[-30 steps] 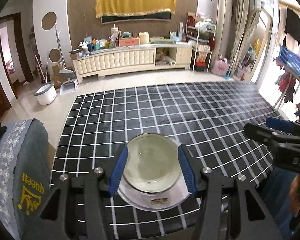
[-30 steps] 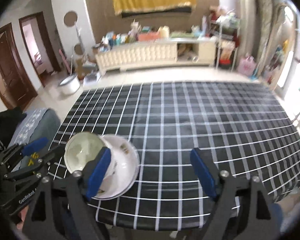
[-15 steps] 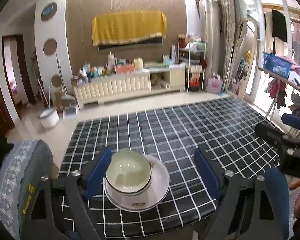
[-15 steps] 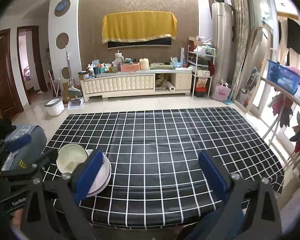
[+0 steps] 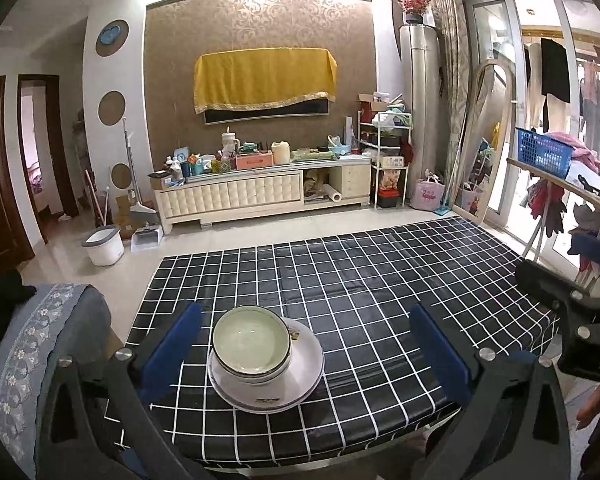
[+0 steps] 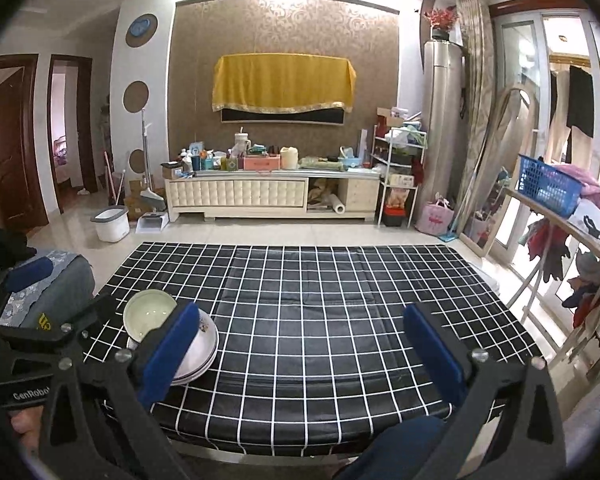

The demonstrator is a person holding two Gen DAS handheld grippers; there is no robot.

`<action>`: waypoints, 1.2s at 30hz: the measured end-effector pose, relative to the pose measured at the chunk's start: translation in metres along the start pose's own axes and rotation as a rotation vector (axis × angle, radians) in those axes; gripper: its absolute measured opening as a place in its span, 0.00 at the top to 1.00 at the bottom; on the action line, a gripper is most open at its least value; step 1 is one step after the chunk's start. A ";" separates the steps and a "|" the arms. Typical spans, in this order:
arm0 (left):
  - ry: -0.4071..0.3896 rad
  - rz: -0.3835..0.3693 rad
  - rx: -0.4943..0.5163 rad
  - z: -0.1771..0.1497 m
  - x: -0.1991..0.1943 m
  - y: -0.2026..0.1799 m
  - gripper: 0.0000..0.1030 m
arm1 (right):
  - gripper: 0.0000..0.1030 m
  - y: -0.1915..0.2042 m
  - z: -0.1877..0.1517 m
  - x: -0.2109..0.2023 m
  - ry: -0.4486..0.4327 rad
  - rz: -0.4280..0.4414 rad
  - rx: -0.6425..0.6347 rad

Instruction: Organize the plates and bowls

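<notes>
A pale green bowl [image 5: 251,340] with a dark rim sits in a white plate [image 5: 300,376] near the front left of the black checked table [image 5: 380,280]. The plate seems to rest on another one. My left gripper [image 5: 305,314] hangs back above the table's front edge, its jaws opening. The bowl lies ahead between its blue pads [image 5: 172,344], and neither pad touches it. My right gripper [image 6: 300,314] is open over bare cloth, with the bowl [image 6: 148,314] and plate [image 6: 206,344] just behind its left pad [image 6: 168,356].
A chair with a grey embroidered cover [image 5: 40,340] stands at the table's left front corner. In the left wrist view the other gripper [image 5: 560,300] shows at the right edge. A drying rack with clothes [image 6: 560,248] stands to the right of the table.
The left jaws widened off the bowl and let it go onto the plate. Both grippers drew back and rose, so the table now sits farther away in both views.
</notes>
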State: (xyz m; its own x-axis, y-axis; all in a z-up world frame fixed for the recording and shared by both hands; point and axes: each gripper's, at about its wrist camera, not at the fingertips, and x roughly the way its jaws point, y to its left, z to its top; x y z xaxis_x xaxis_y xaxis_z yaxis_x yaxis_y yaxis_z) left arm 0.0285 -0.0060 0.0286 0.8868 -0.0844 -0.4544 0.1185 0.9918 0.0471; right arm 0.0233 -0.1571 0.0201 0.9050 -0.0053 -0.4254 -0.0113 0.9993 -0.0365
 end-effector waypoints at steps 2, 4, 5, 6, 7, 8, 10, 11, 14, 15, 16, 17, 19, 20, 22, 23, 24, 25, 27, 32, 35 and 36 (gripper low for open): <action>-0.001 0.003 0.000 0.000 -0.002 -0.001 0.00 | 0.00 -0.001 -0.001 -0.001 0.003 0.001 0.003; -0.003 0.005 0.009 0.001 -0.003 -0.002 0.00 | 0.00 -0.003 -0.004 -0.004 0.002 0.006 0.009; -0.004 0.006 0.011 0.001 -0.004 -0.003 0.00 | 0.00 -0.004 -0.005 -0.005 0.001 0.008 0.011; -0.005 0.006 0.012 0.001 -0.005 -0.003 0.00 | 0.00 -0.005 -0.005 -0.006 0.000 0.007 0.011; -0.005 0.005 0.014 0.001 -0.005 -0.004 0.00 | 0.00 -0.005 -0.005 -0.006 0.000 0.009 0.011; -0.008 0.009 0.014 0.002 -0.005 -0.004 0.00 | 0.00 -0.005 -0.005 -0.007 -0.001 0.010 0.012; -0.011 0.007 0.014 0.002 -0.007 -0.006 0.00 | 0.00 -0.005 -0.005 -0.006 0.000 0.004 0.012; -0.010 0.005 0.015 0.002 -0.007 -0.006 0.00 | 0.00 -0.005 -0.005 -0.006 0.000 0.004 0.013; -0.011 0.011 0.029 0.001 -0.007 -0.009 0.00 | 0.00 -0.004 -0.005 -0.009 -0.003 0.000 0.013; -0.012 0.013 0.032 0.001 -0.007 -0.010 0.00 | 0.00 -0.004 -0.005 -0.009 -0.005 0.000 0.012; -0.011 0.013 0.033 0.000 -0.007 -0.011 0.00 | 0.00 -0.003 -0.004 -0.010 -0.004 0.002 0.012; -0.009 0.010 0.033 0.000 -0.007 -0.010 0.00 | 0.00 -0.003 -0.005 -0.011 -0.005 0.002 0.012; -0.006 0.006 0.031 0.000 -0.006 -0.011 0.00 | 0.00 -0.002 -0.005 -0.010 -0.004 0.003 0.012; -0.005 0.006 0.030 0.000 -0.006 -0.011 0.00 | 0.00 -0.003 -0.005 -0.010 -0.003 0.003 0.012; -0.004 0.004 0.029 0.000 -0.006 -0.011 0.00 | 0.00 -0.002 -0.005 -0.011 -0.003 0.001 0.013; -0.004 0.003 0.030 -0.001 -0.006 -0.010 0.00 | 0.00 -0.002 -0.005 -0.012 -0.004 0.002 0.015; -0.004 0.005 0.031 -0.001 -0.006 -0.010 0.00 | 0.00 -0.002 -0.005 -0.012 -0.004 0.002 0.015; -0.004 0.004 0.032 -0.001 -0.006 -0.010 0.00 | 0.00 -0.002 -0.005 -0.013 -0.006 0.001 0.016; -0.001 0.001 0.029 -0.001 -0.005 -0.010 0.00 | 0.00 -0.002 -0.005 -0.013 -0.005 -0.001 0.013; 0.003 -0.005 0.030 -0.003 -0.005 -0.010 0.00 | 0.00 -0.002 -0.005 -0.013 -0.002 -0.004 0.015; 0.003 -0.007 0.028 -0.003 -0.005 -0.009 0.00 | 0.00 -0.002 -0.005 -0.014 -0.003 -0.004 0.017; 0.003 -0.007 0.028 -0.003 -0.005 -0.009 0.00 | 0.00 -0.002 -0.005 -0.014 -0.003 -0.003 0.016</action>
State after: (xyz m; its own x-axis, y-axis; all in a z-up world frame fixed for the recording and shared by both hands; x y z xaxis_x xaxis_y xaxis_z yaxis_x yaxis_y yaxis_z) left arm 0.0218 -0.0139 0.0281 0.8847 -0.0911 -0.4572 0.1372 0.9882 0.0685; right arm 0.0085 -0.1590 0.0210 0.9062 -0.0079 -0.4229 -0.0022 0.9997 -0.0232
